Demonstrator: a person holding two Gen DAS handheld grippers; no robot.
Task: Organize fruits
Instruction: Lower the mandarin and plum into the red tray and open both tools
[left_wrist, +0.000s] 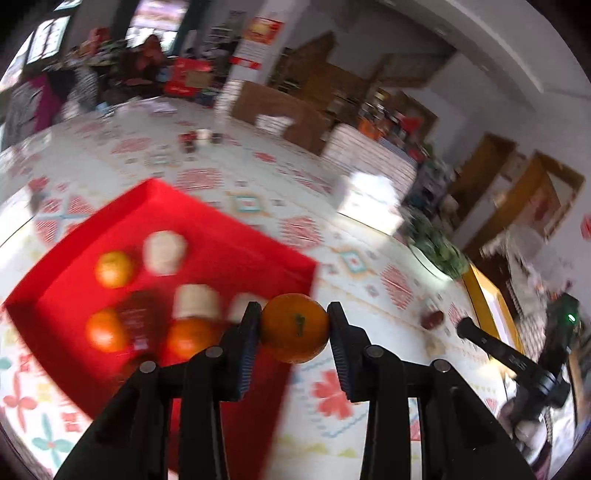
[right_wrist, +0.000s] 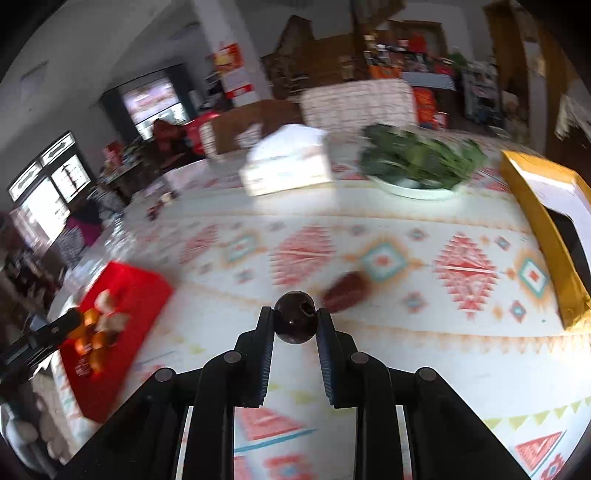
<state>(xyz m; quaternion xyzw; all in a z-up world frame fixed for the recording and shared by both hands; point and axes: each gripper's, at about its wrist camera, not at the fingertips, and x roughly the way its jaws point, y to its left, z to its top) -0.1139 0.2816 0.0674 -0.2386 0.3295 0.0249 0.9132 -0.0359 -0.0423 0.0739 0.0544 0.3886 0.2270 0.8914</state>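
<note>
My left gripper (left_wrist: 294, 325) is shut on an orange (left_wrist: 294, 328) and holds it above the right edge of a red tray (left_wrist: 221, 236). The tray holds several oranges (left_wrist: 113, 268) and pale round fruits (left_wrist: 165, 252), plus a dark red one (left_wrist: 138, 319). My right gripper (right_wrist: 295, 320) is shut on a dark round fruit (right_wrist: 295, 322) above the patterned tablecloth. A dark red fruit (right_wrist: 345, 288) lies on the cloth just beyond it; it also shows in the left wrist view (left_wrist: 432, 319). The red tray shows at the left of the right wrist view (right_wrist: 146, 284).
A plate of green leaves (right_wrist: 419, 157) and a white box (right_wrist: 288, 162) stand at the far side of the table. A yellow-framed box (right_wrist: 546, 225) lies at the right. The right gripper (left_wrist: 491, 345) shows at the right of the left wrist view.
</note>
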